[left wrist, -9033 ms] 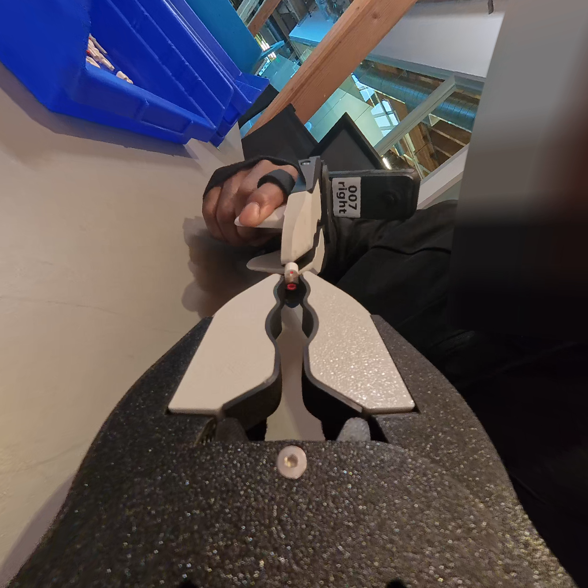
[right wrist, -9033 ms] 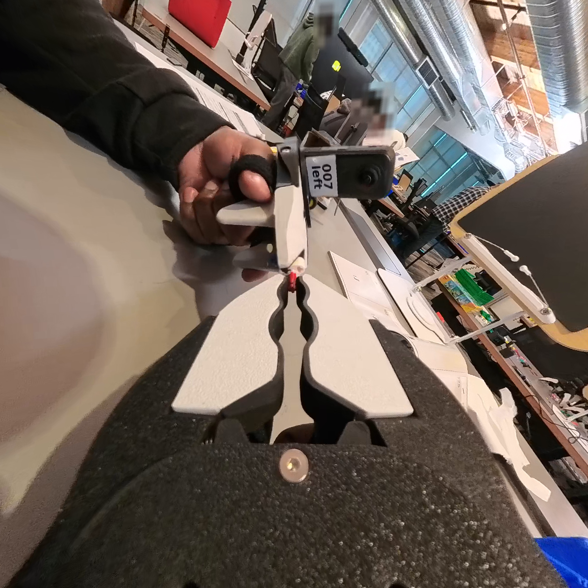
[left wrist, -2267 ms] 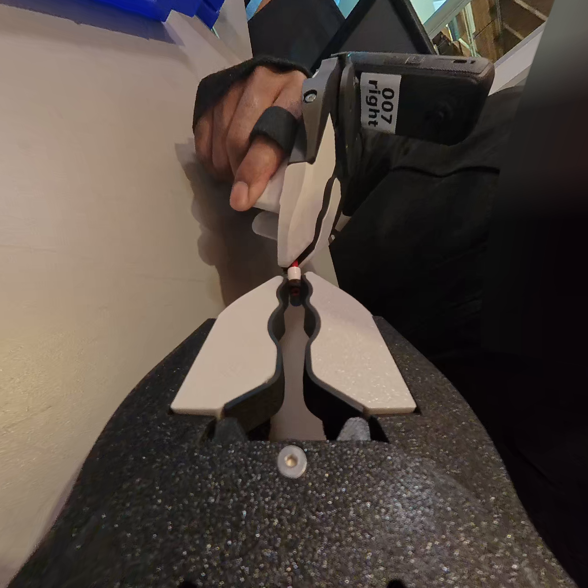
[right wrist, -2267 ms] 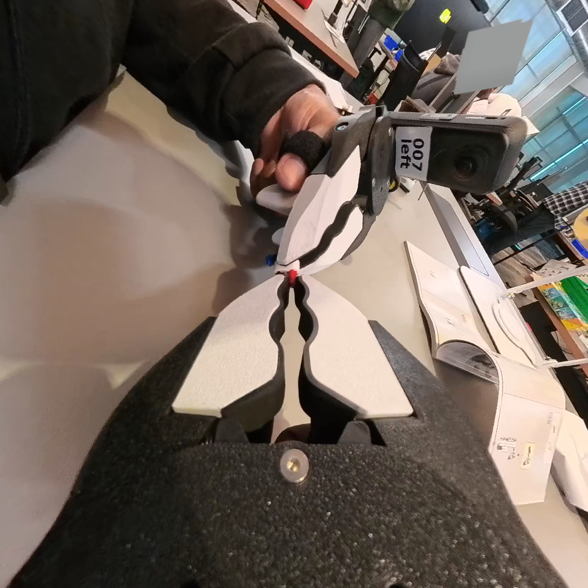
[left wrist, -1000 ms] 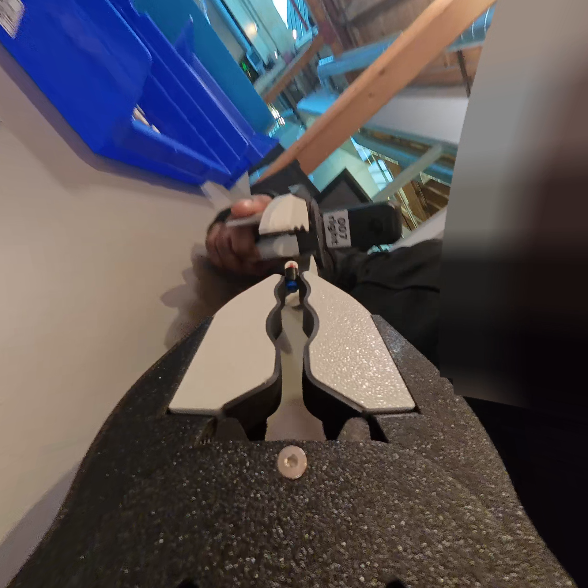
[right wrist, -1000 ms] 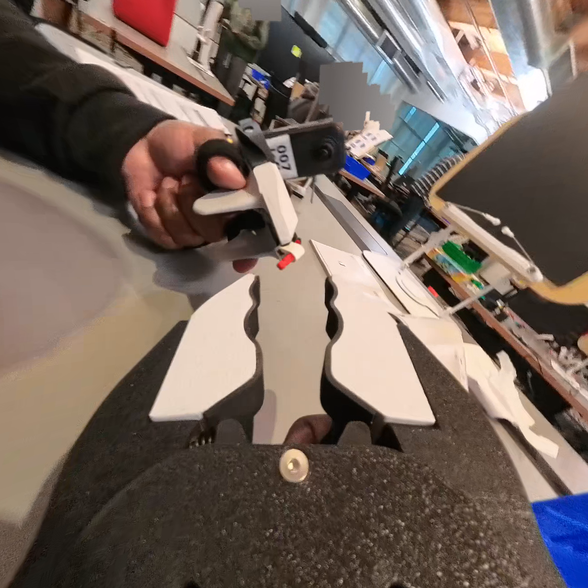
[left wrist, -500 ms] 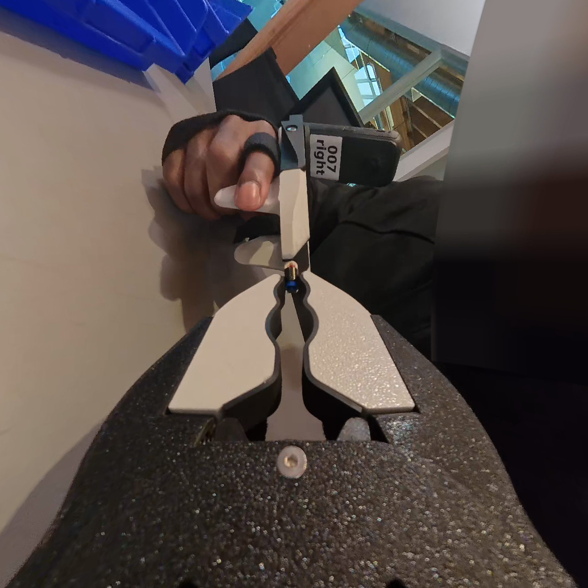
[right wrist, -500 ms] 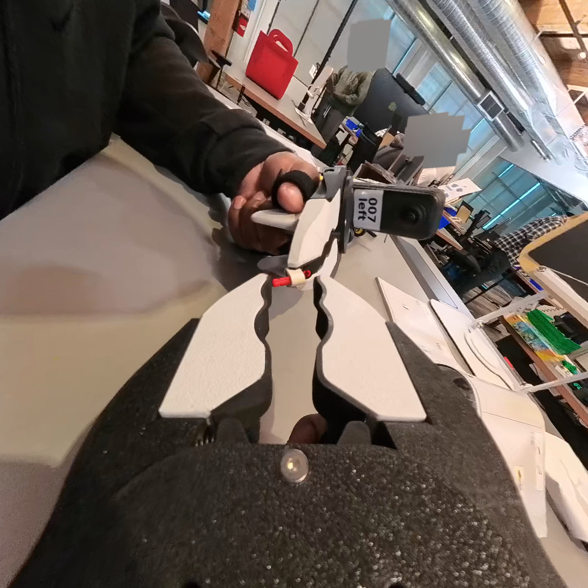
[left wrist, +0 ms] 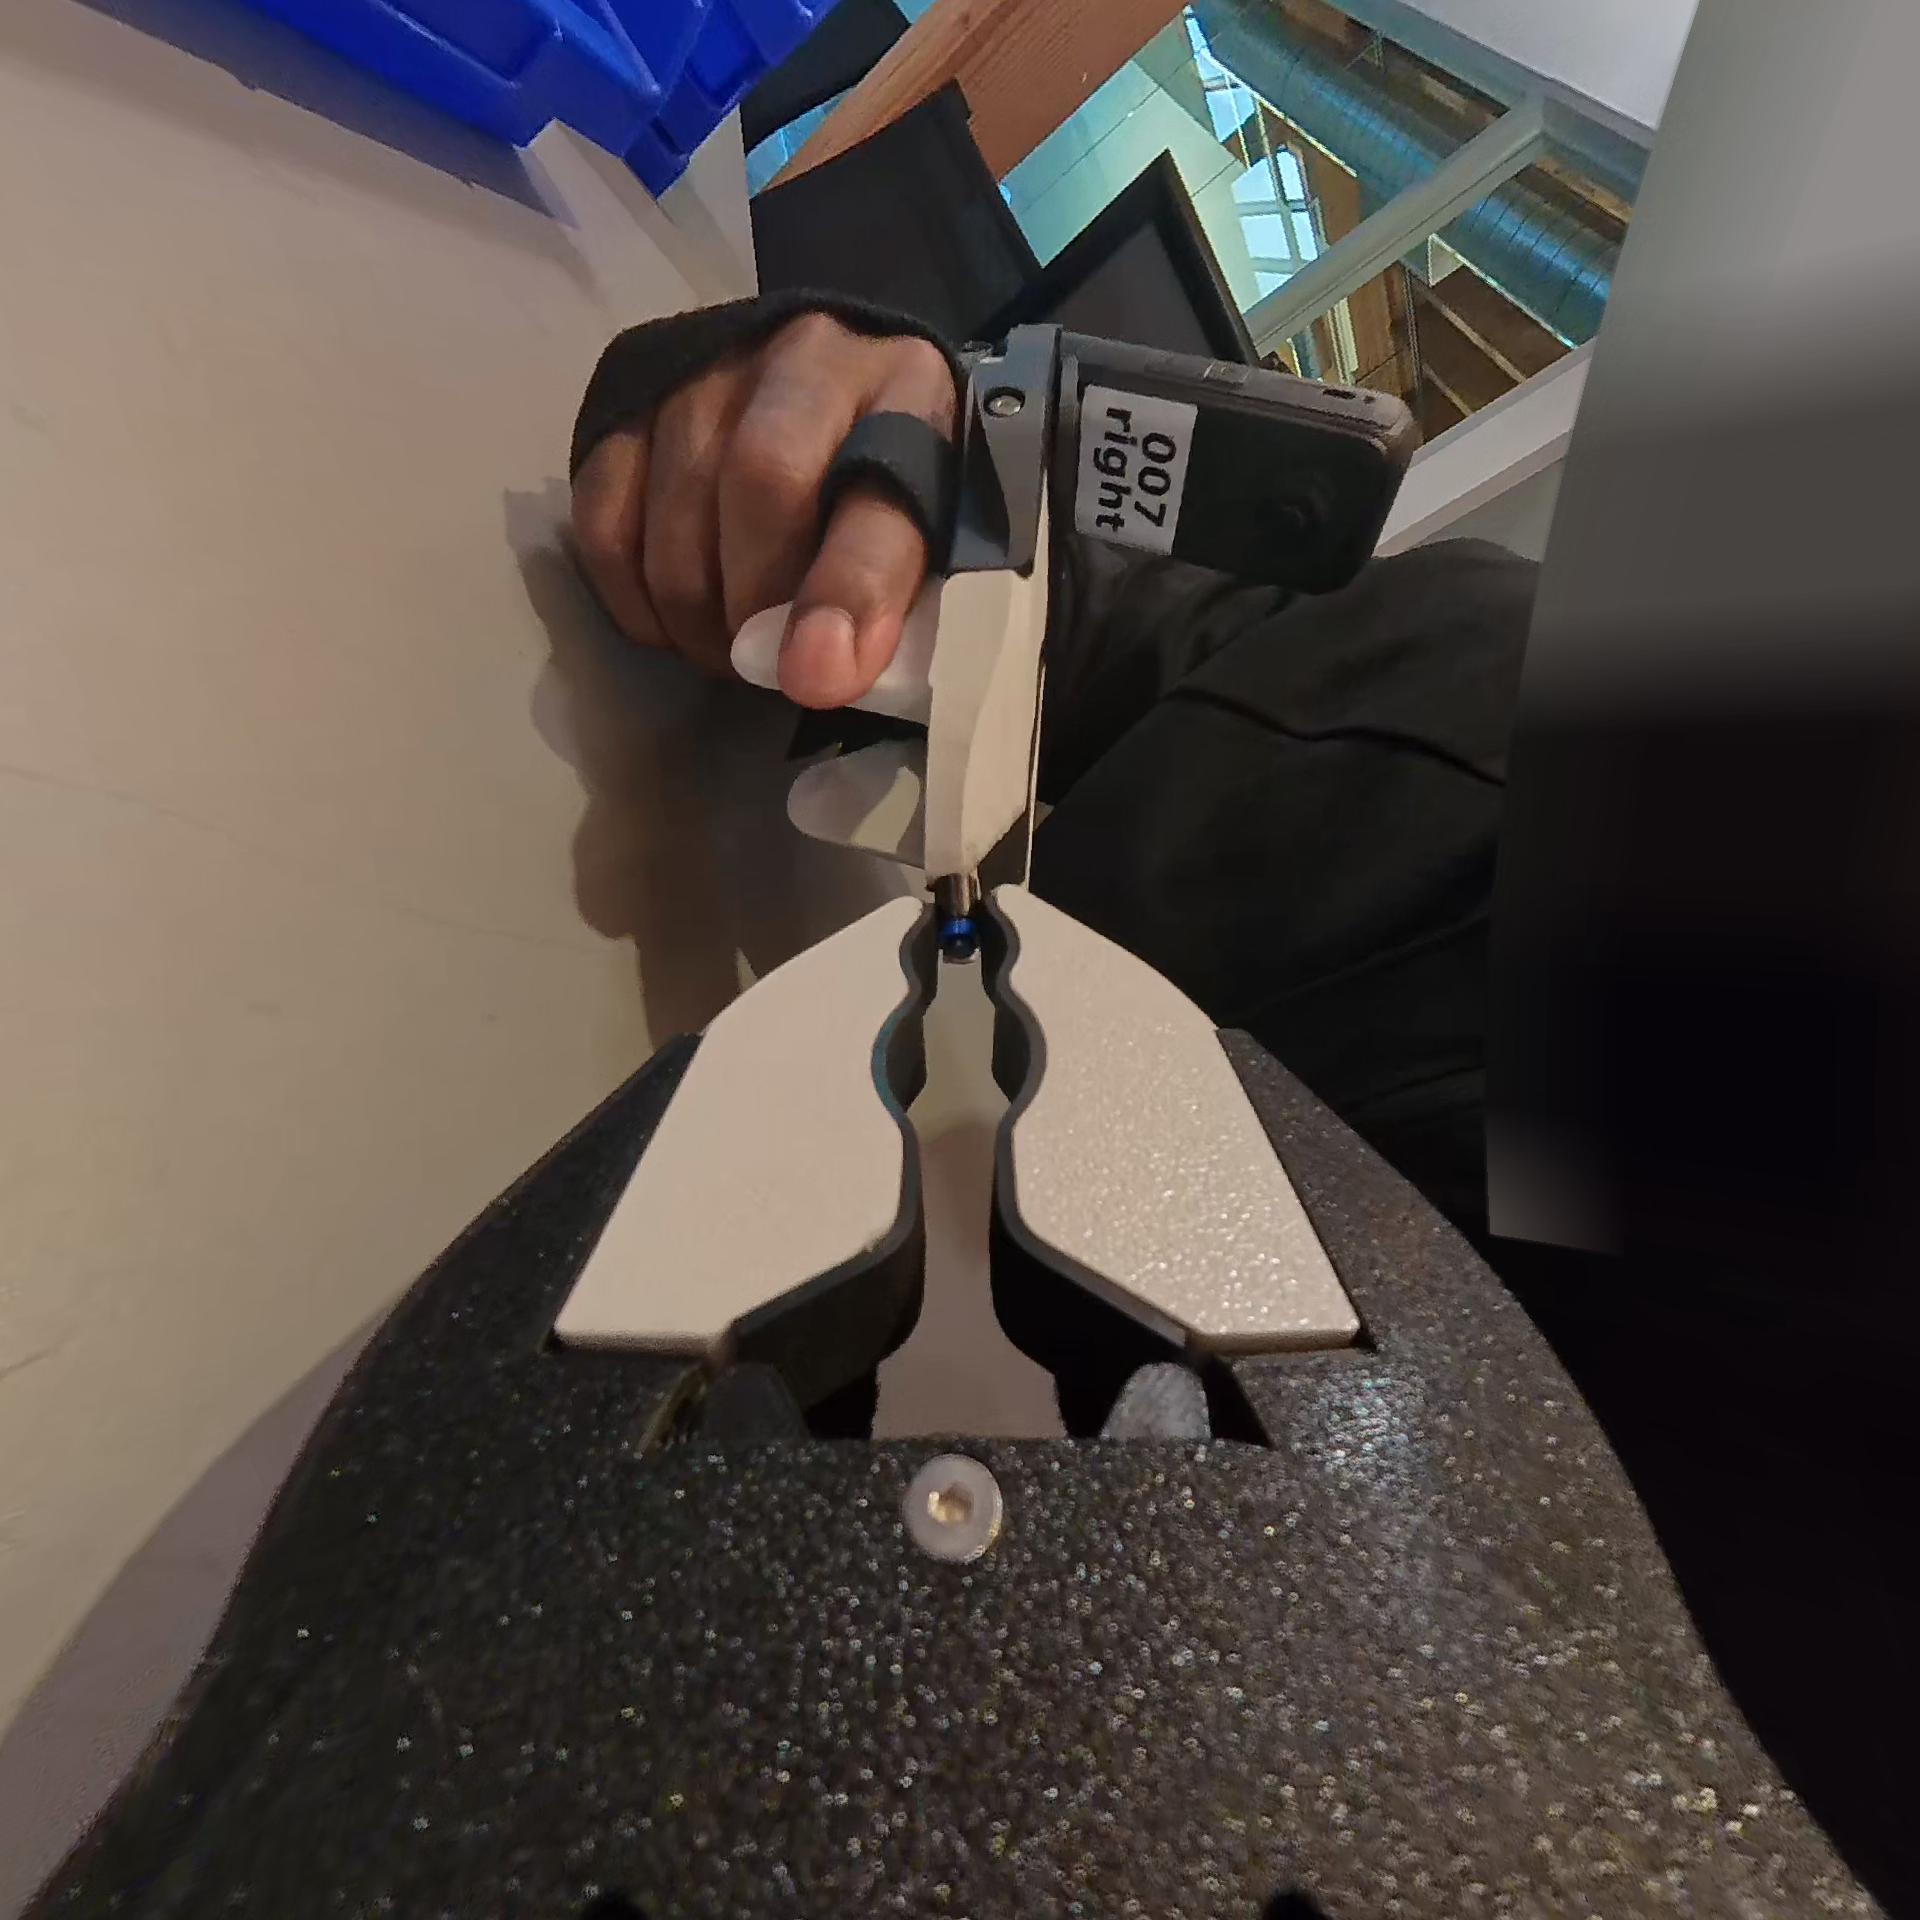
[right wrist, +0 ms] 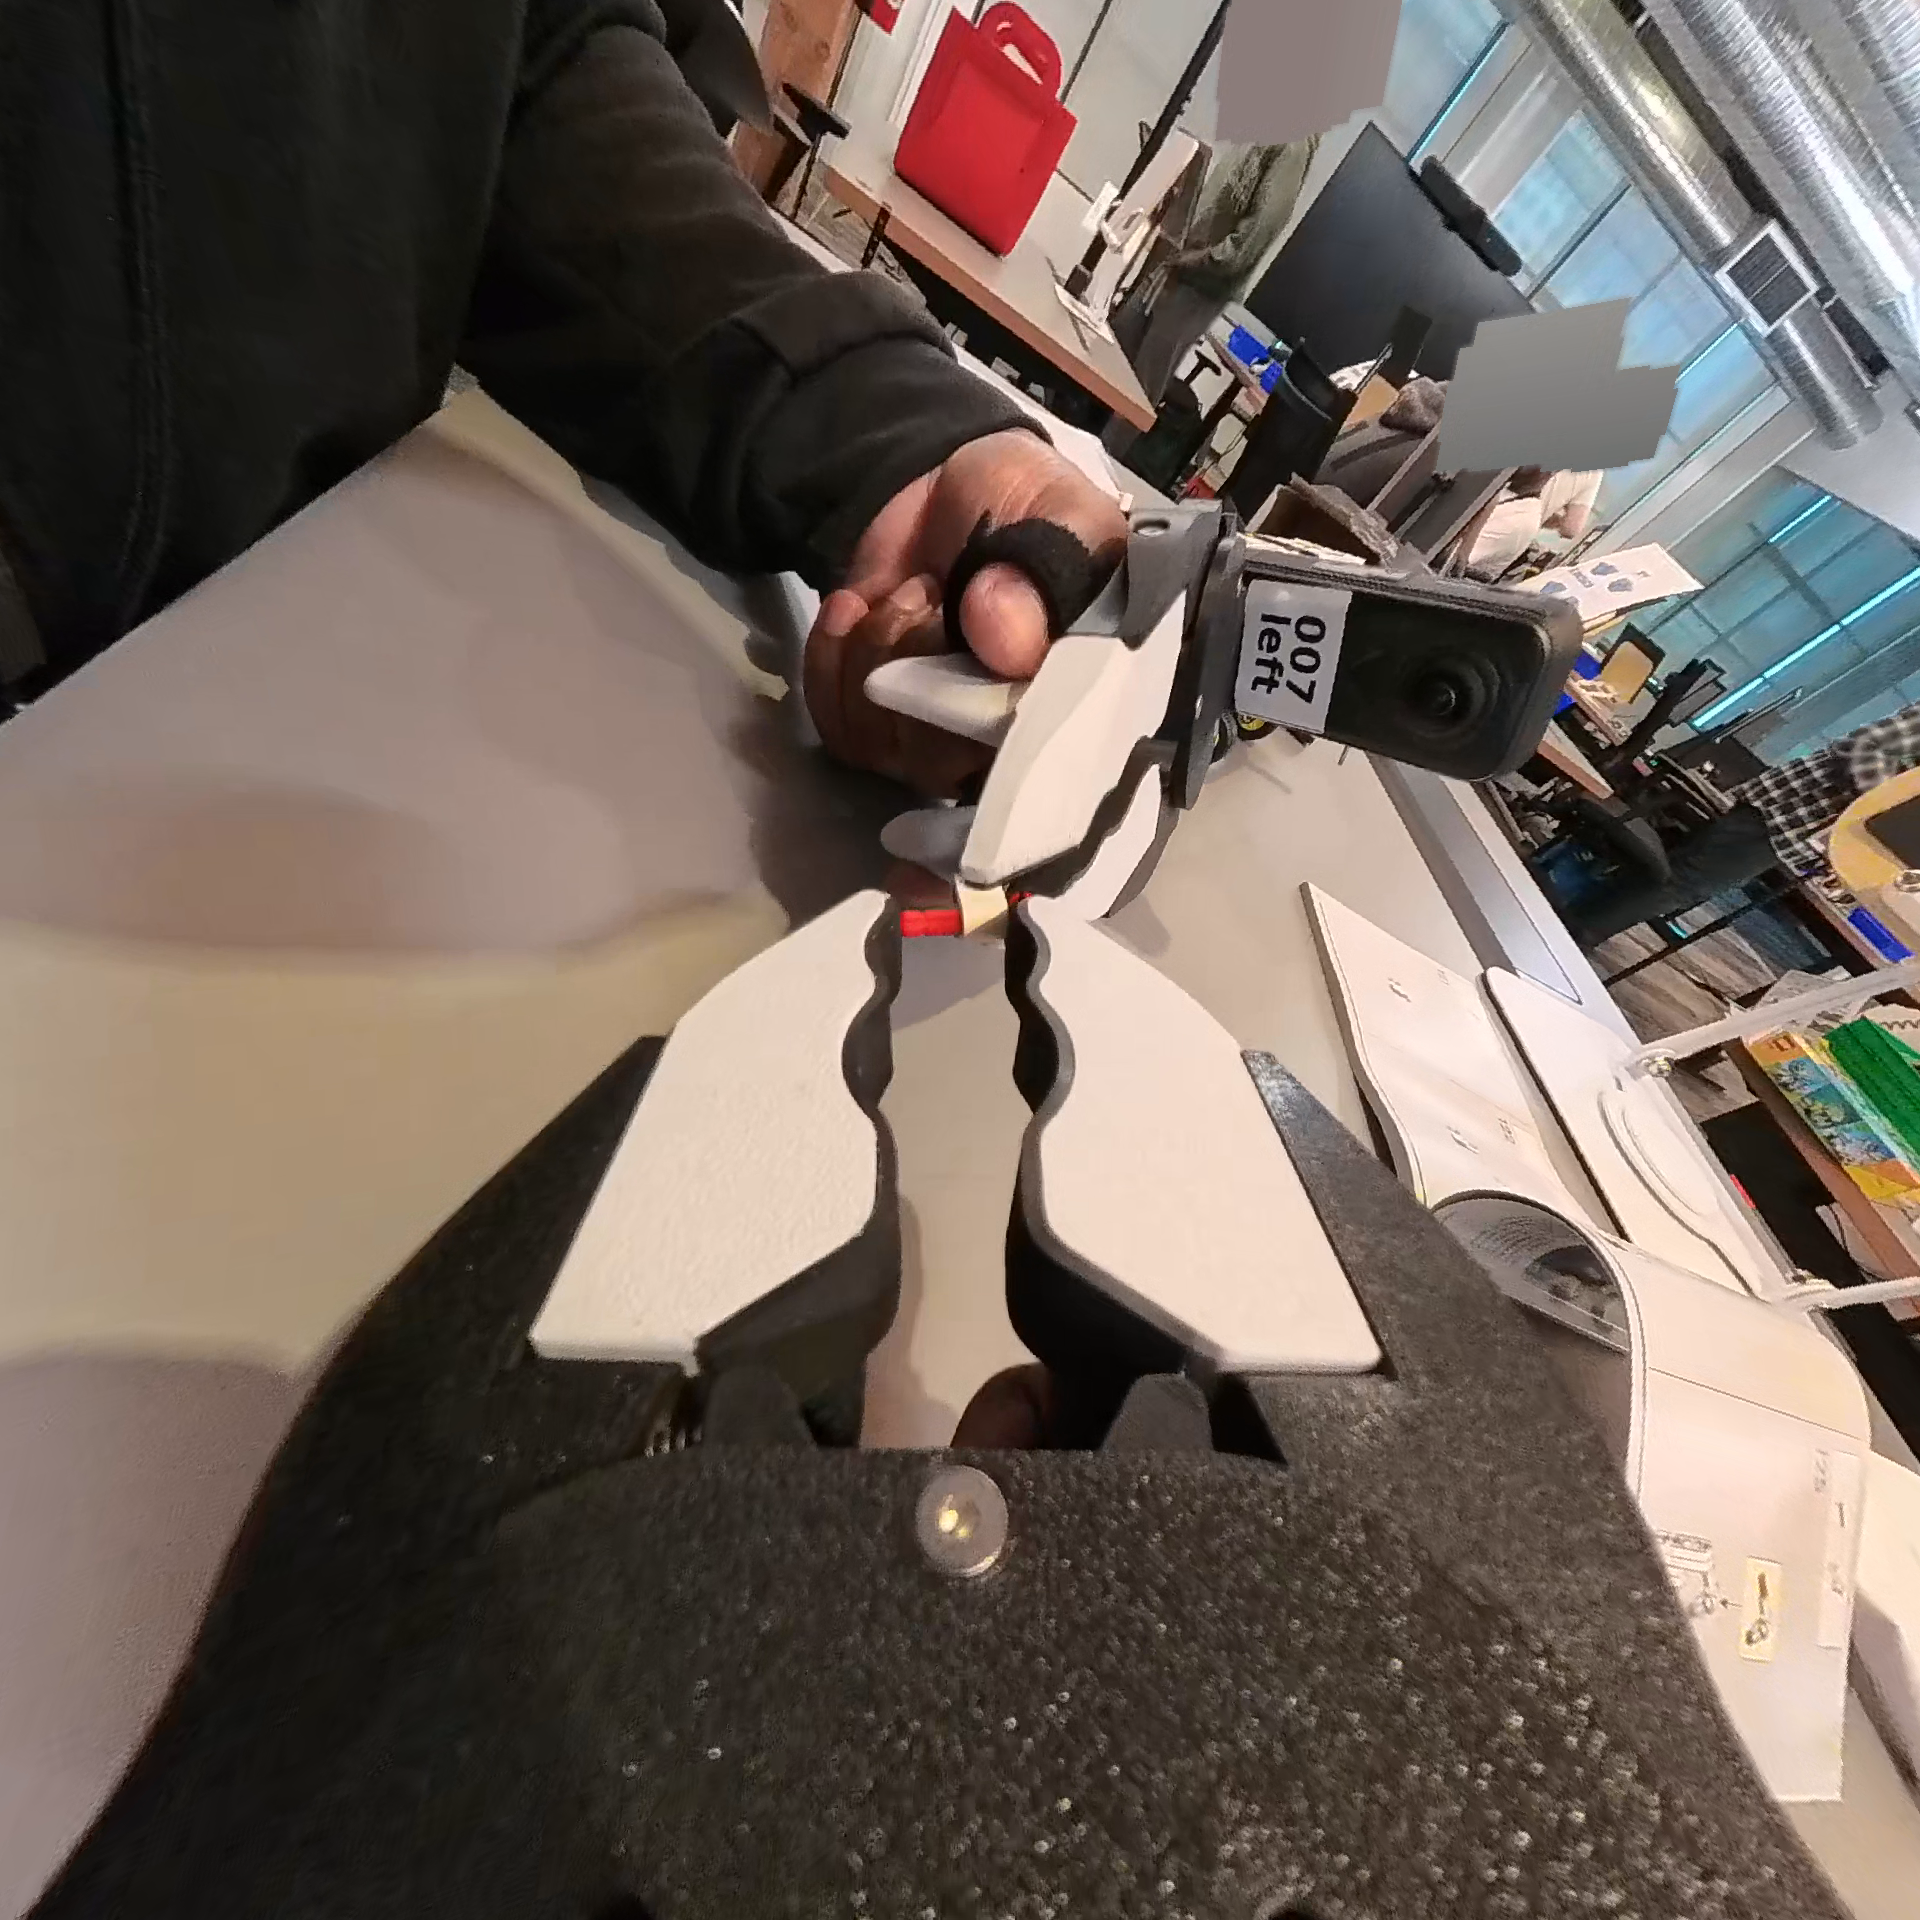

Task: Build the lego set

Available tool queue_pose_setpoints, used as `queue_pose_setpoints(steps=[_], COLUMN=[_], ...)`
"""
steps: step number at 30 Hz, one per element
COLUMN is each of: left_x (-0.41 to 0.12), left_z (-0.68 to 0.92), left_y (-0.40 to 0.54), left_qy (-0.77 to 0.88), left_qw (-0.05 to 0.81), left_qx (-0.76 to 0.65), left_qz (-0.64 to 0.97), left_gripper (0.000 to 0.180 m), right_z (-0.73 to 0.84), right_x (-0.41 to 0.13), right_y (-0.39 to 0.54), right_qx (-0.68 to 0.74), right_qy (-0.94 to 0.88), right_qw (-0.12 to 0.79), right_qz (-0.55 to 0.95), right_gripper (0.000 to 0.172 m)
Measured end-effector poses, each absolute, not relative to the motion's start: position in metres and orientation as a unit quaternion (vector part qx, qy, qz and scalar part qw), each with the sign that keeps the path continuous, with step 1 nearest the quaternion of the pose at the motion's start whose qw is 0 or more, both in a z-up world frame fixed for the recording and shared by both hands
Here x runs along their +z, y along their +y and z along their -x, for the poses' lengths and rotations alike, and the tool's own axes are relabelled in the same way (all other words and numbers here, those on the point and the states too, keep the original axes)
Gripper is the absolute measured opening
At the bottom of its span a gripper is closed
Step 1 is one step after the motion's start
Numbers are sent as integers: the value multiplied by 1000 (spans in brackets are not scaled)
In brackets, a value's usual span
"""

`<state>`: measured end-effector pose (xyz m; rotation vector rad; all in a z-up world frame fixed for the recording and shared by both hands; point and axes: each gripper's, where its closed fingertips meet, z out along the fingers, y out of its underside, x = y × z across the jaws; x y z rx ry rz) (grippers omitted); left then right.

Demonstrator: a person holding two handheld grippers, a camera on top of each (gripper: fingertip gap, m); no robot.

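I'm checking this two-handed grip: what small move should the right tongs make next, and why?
Probably ease the right tongs shut a touch further without shifting them. The small red-and-cream part, pinched by the left tongs, lies crosswise between the right fingertips and reaches from one to the other, but it is not clear that both pads press on it.

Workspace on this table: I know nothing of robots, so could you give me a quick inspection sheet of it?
Surface: pale tabletop.
Job's things: small red-and-cream part, blue at one end.
Clutter: white sheets; blue bins.
Grippers: left claw shut on the part; right claw straddles it, pressing unclear.
Cables: nothing seen.
Surroundings: desks, monitor, red bag, ceiling ducts.
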<state>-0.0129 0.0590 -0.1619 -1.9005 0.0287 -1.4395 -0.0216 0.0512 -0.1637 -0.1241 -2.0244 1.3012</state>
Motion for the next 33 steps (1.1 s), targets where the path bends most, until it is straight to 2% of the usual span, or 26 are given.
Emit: queue_pose_setpoints(steps=[18, 22, 27, 33], left_x=[-170, -164, -164, -162], left_z=[16, 28, 31, 33], left_y=[58, 67, 72, 76], left_qy=[12, -17, -32, -42], left_qw=[365, 404, 414, 428], left_qx=[-535, -520, -510, -506], left_qz=[762, 753, 753, 748], left_gripper=[8, 10, 13, 7], right_z=[25, 36, 44, 47], right_x=[-174, -168, -166, -166], right_y=[51, 59, 66, 69], right_qx=[464, 459, 440, 425], right_qy=[-813, -799, -791, -788], right_qw=[345, 373, 406, 428], right_qz=[70, 104, 123, 125], right_gripper=[18, 18, 18, 19])
